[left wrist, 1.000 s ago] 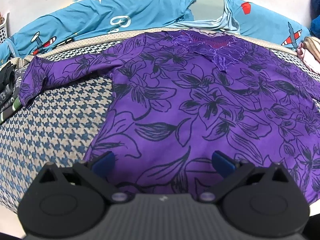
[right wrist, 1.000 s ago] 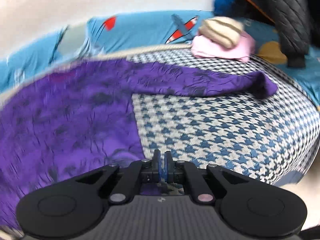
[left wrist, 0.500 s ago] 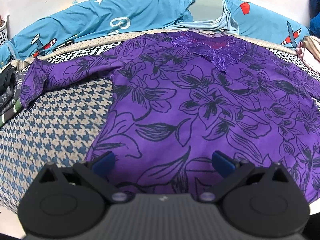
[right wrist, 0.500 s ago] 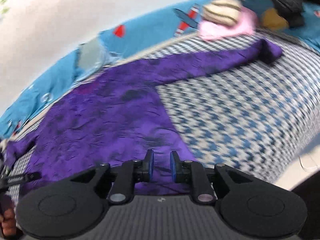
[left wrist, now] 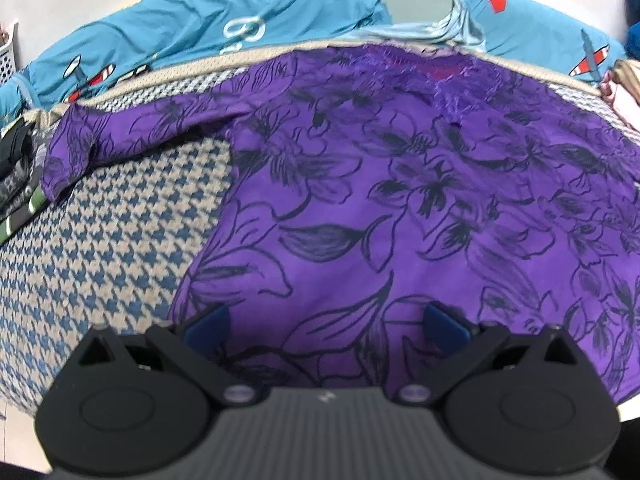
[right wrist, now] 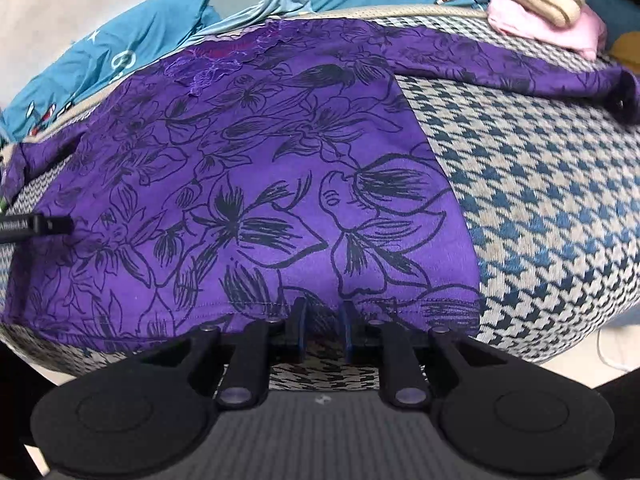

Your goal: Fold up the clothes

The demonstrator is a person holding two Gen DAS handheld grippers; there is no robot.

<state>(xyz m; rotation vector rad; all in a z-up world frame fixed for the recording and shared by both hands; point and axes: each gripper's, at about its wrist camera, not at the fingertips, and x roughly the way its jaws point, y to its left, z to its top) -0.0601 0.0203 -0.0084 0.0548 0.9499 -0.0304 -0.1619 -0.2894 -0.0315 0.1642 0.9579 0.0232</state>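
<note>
A purple long-sleeved top with black flower print lies spread flat, front up, on a houndstooth-covered surface. Both sleeves stretch out sideways. My left gripper is wide open over the bottom left part of the top, empty. In the right wrist view the same top fills the middle. My right gripper is open with a narrow gap, its tips at the bottom hem near the right corner, with nothing held. The left gripper's finger shows at the left edge.
Blue airplane-print bedding lies along the back. A pink garment with a striped roll on it sits at the back right. Dark items lie at the far left edge. The surface's front edge is just below the hem.
My right gripper has swung left from the right sleeve side to the bottom hem and opened from shut to a narrow gap. The left gripper moved slightly closer to the top, still wide open.
</note>
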